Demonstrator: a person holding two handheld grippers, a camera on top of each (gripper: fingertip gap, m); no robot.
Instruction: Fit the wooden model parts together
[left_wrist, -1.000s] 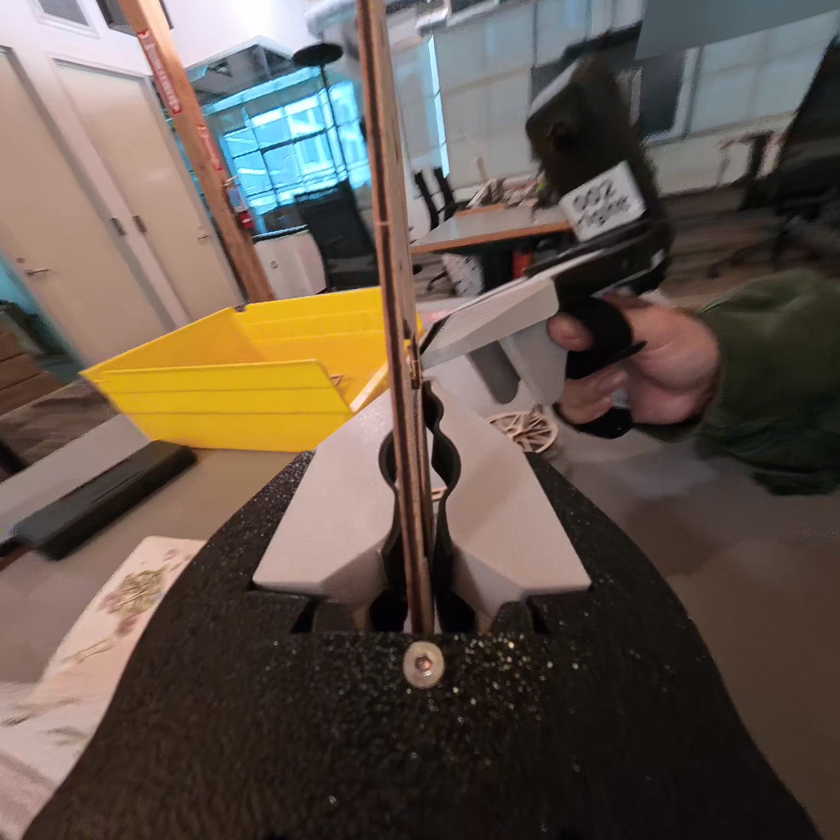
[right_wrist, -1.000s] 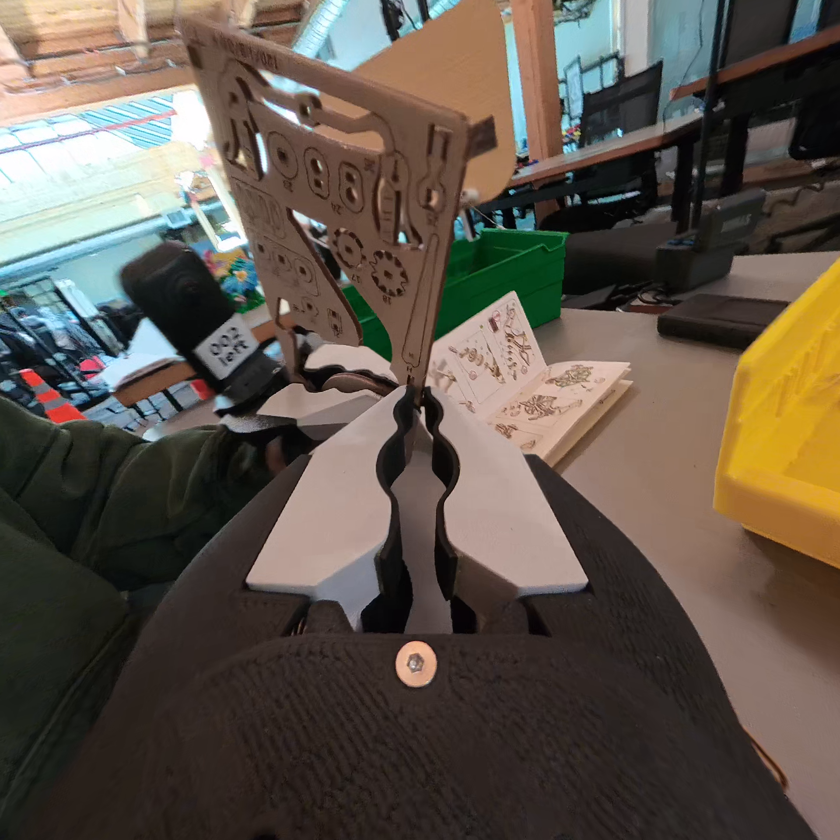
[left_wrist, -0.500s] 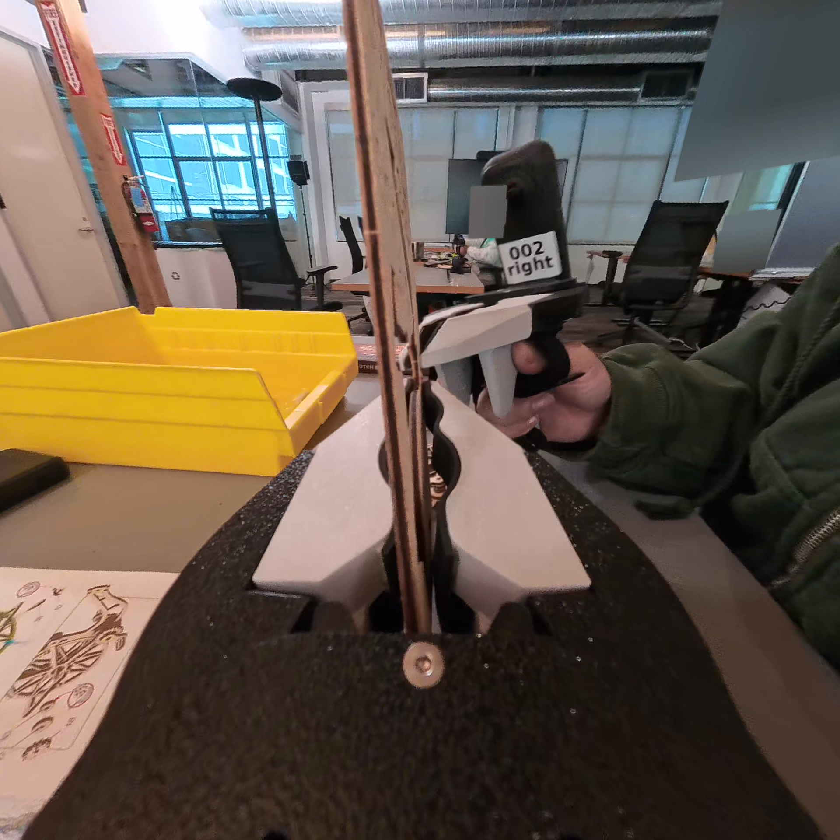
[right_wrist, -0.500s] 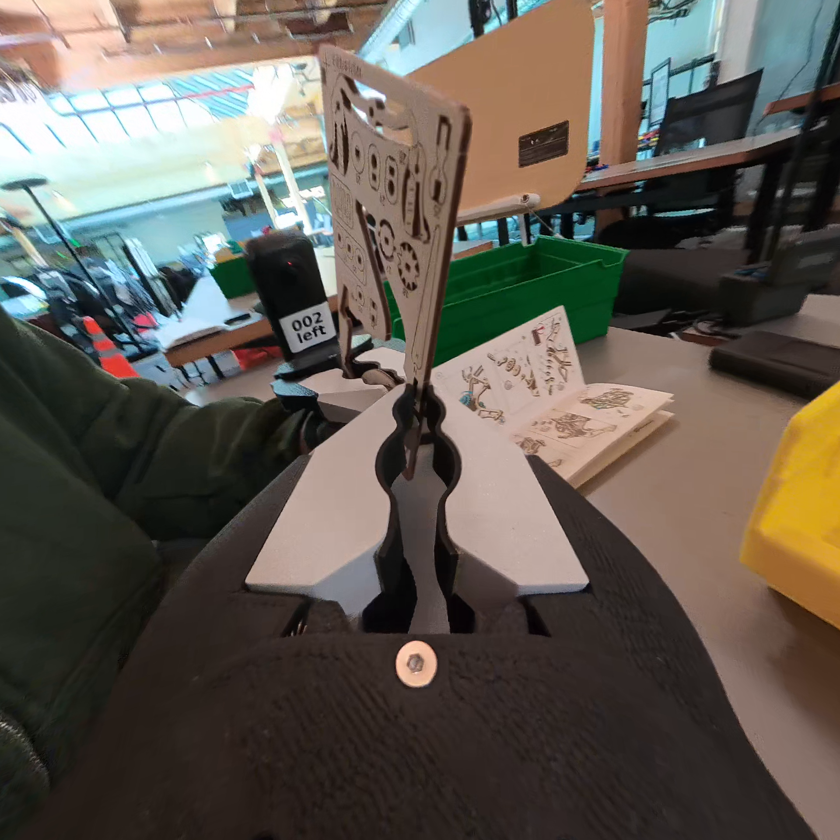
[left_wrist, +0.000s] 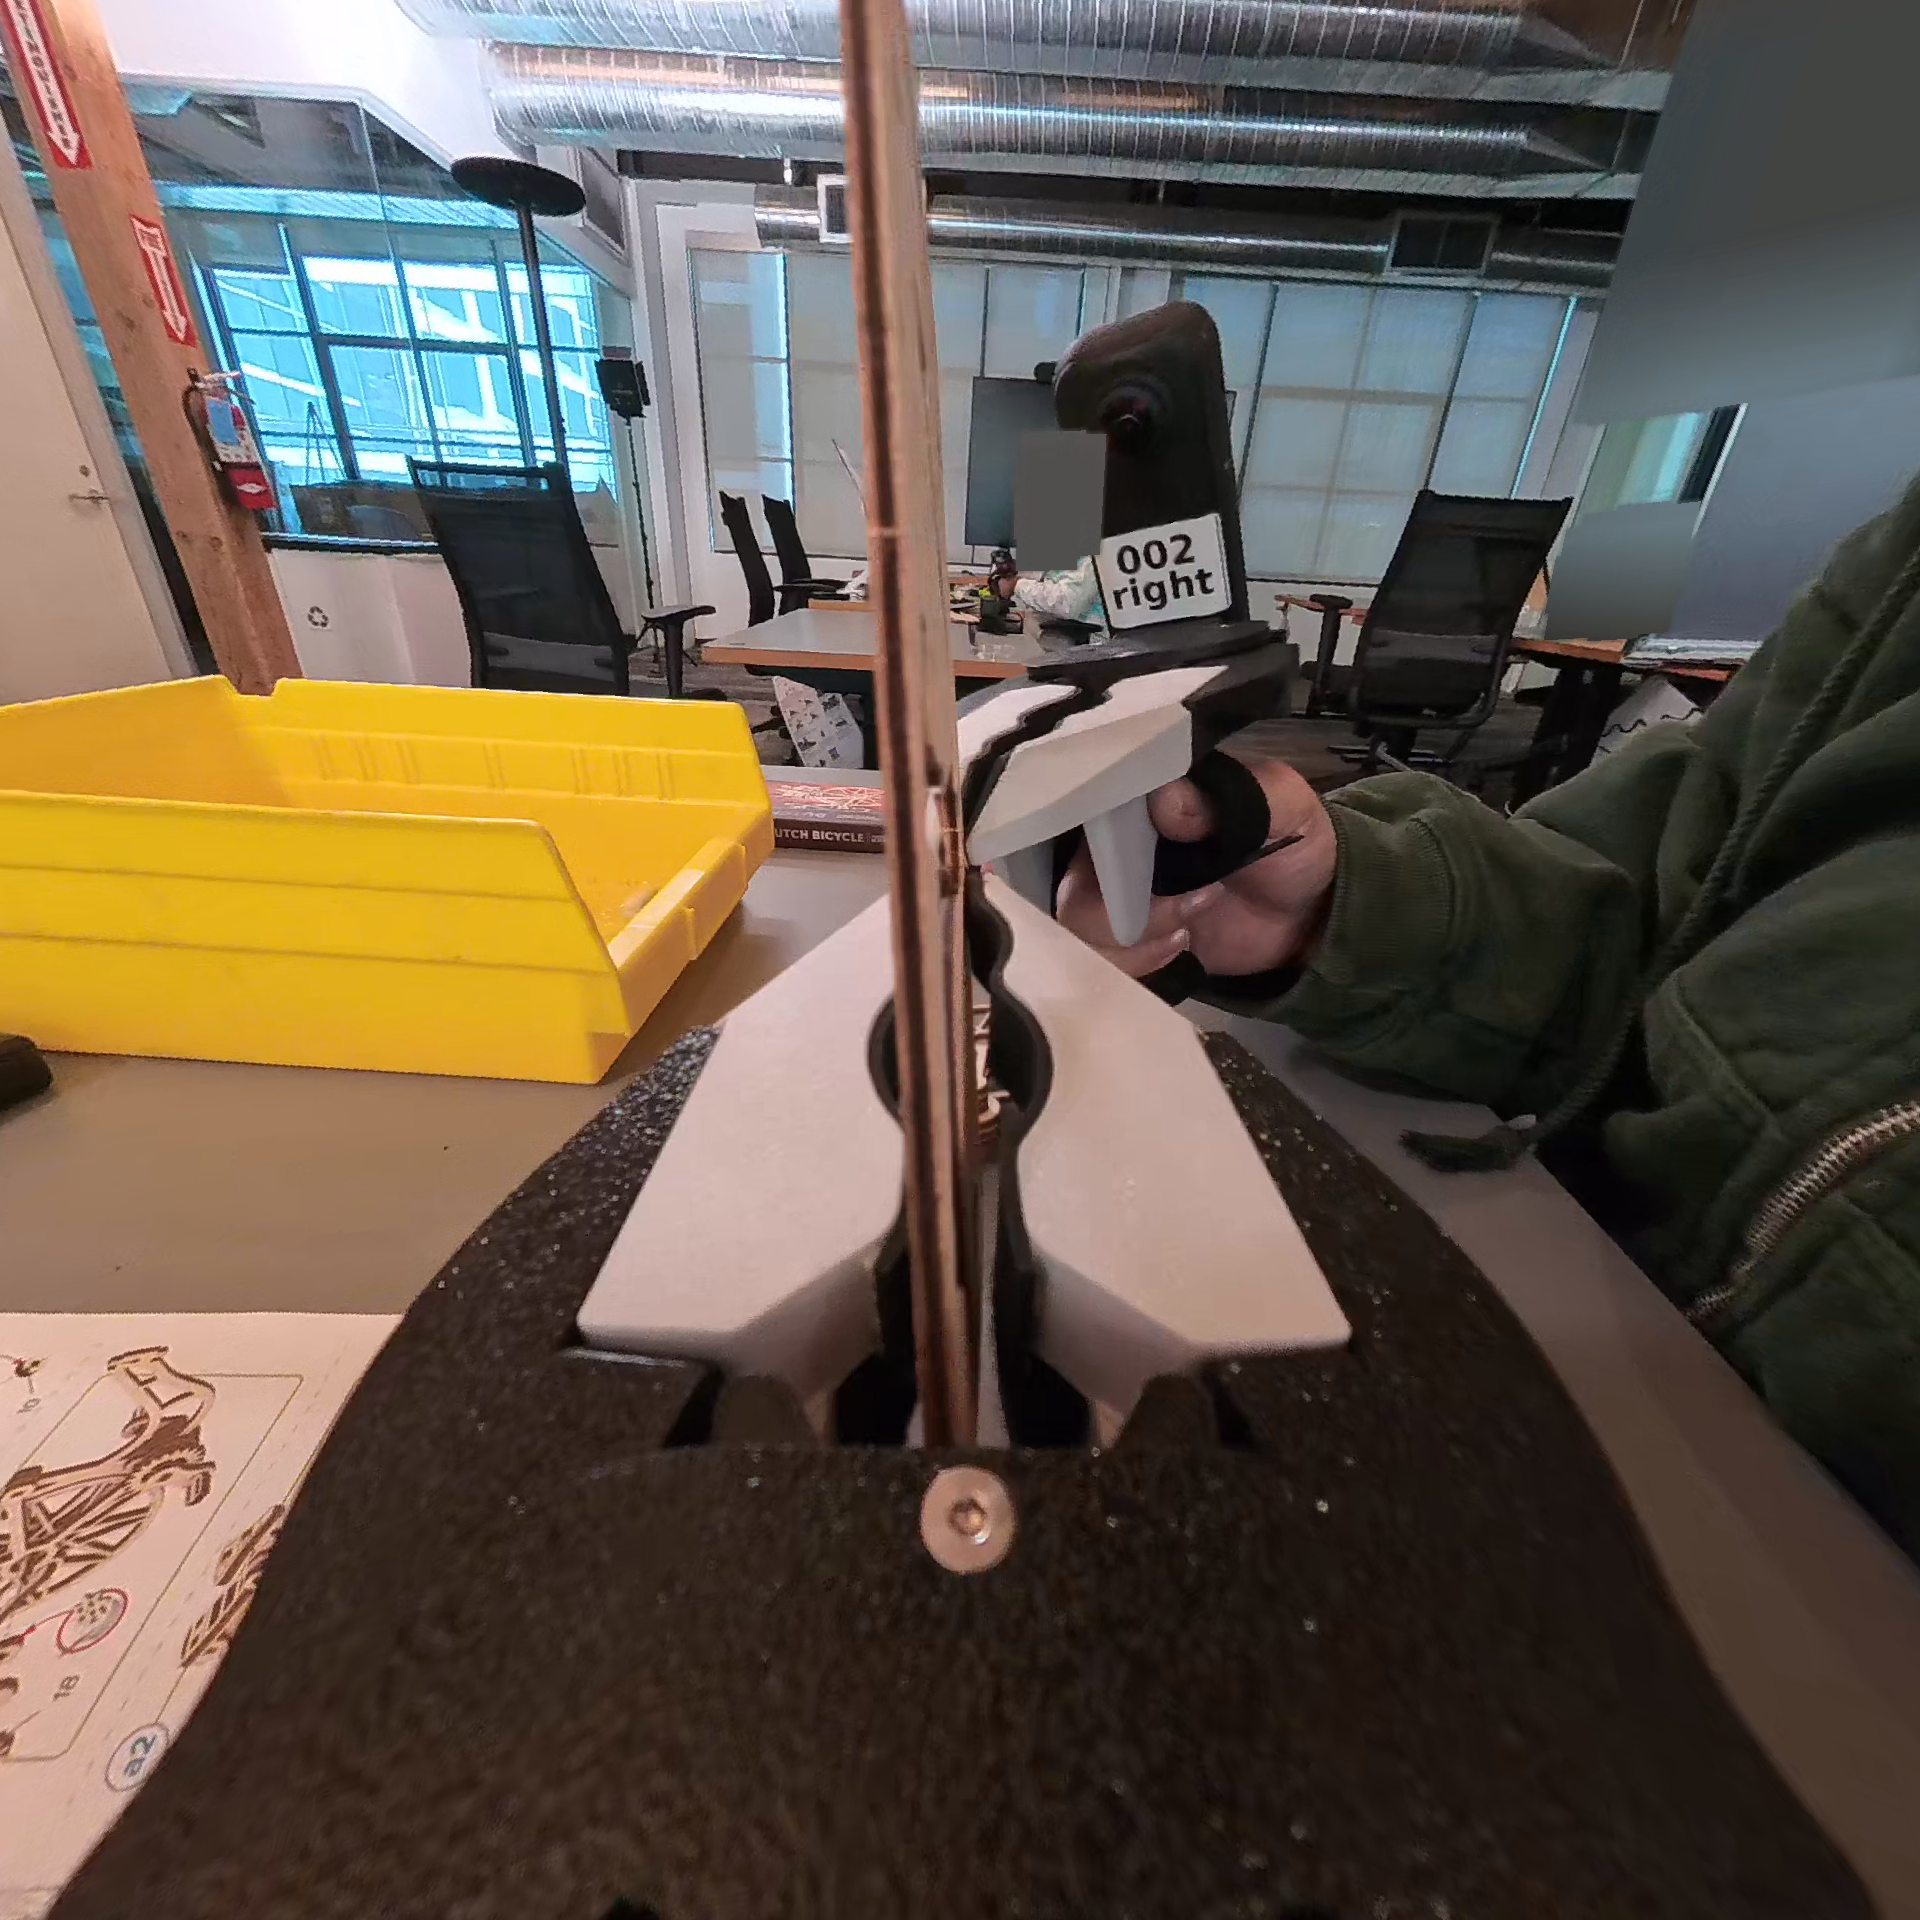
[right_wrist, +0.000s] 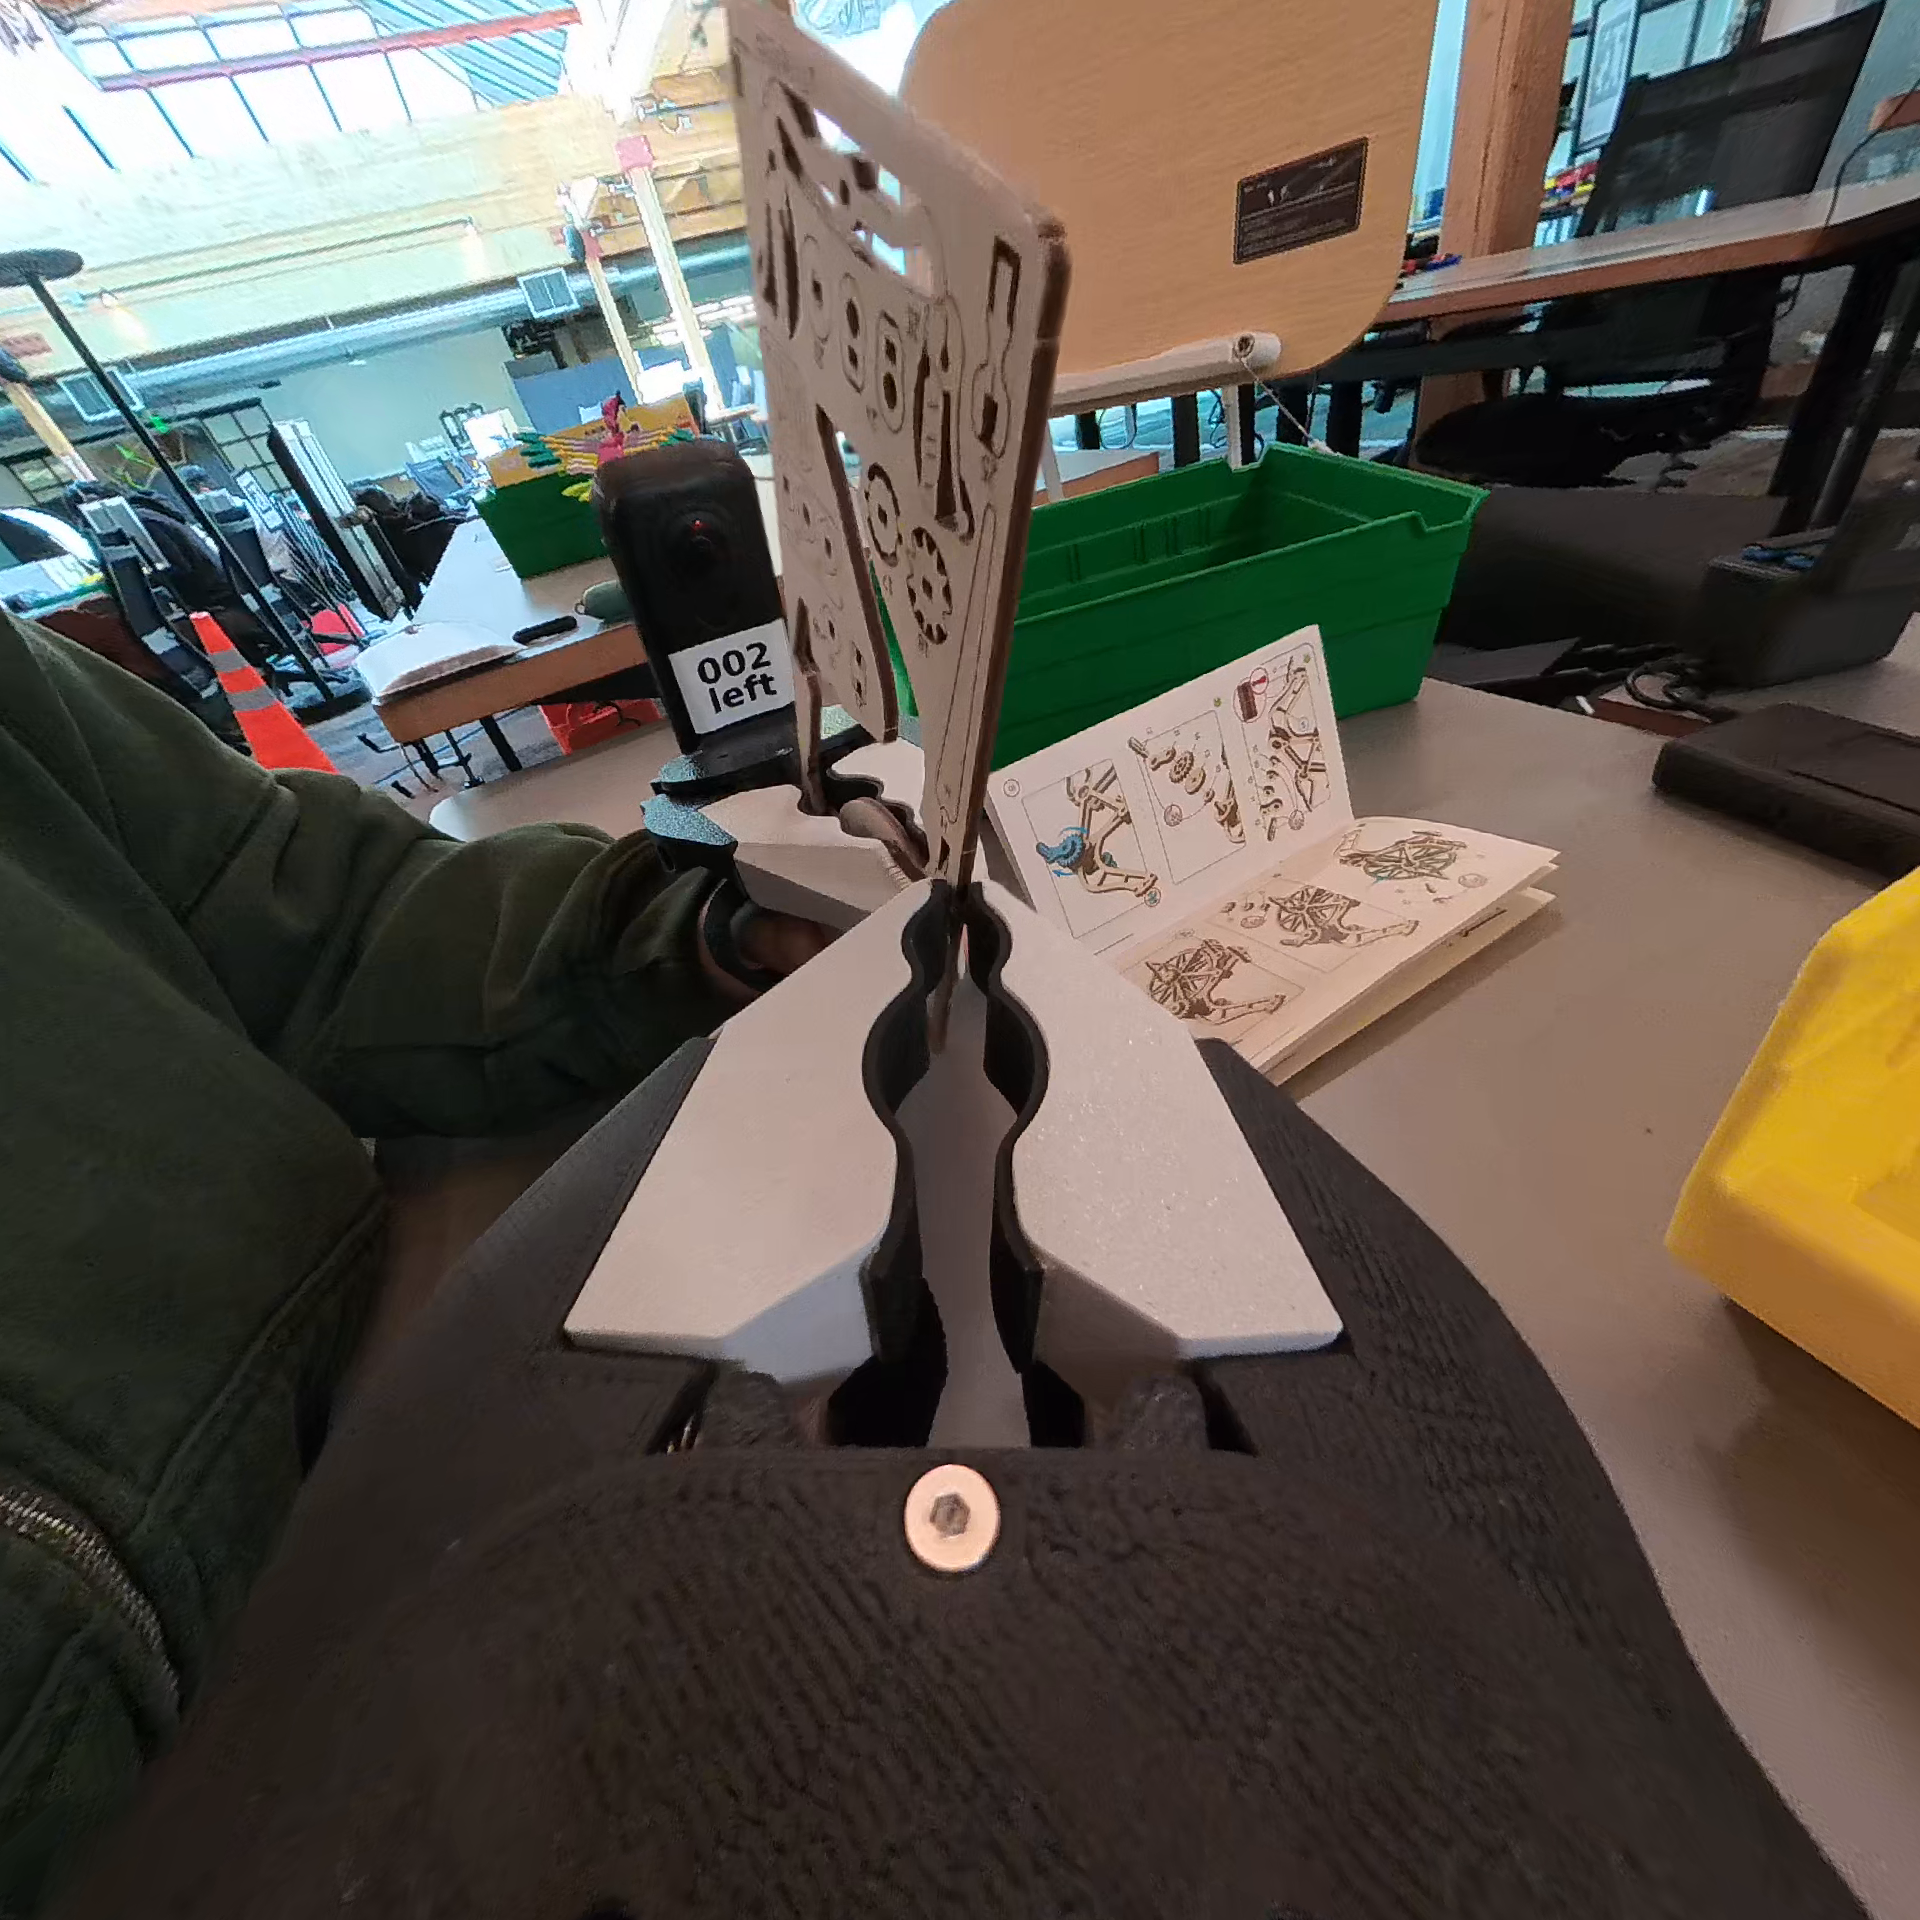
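A thin wooden sheet of laser-cut model parts (right_wrist: 904, 416) stands upright above the grey table (right_wrist: 1558, 1039). In the left wrist view I see it edge-on (left_wrist: 894, 520). My left gripper (left_wrist: 940, 904) is shut on the sheet, which runs deep between its fingers. My right gripper (right_wrist: 956, 899) is shut on the sheet's lower edge, pinching it only at the fingertips. The two grippers face each other. The right one shows in the left wrist view (left_wrist: 1039, 790) and the left one in the right wrist view (right_wrist: 831, 831). Which cut part the right gripper's tips hold is hidden.
A yellow bin (left_wrist: 312, 831) stands on the table and shows in the right wrist view too (right_wrist: 1818, 1143). An open instruction booklet (right_wrist: 1299, 883) lies before a green bin (right_wrist: 1195, 582). A flat black object (right_wrist: 1797, 769) lies far right. Green-sleeved arms (left_wrist: 1558, 935) hold both grippers. My two grippers' fingertips are within a few centimetres of each other. Left tips and right tips are each some 35 cm from the flat black object (right_wrist: 1797, 769).
Both grippers have stayed shut on the sheet while it swung. It now faces the right wrist view more edge-on. The left view has levelled, and the right gripper has come closer.
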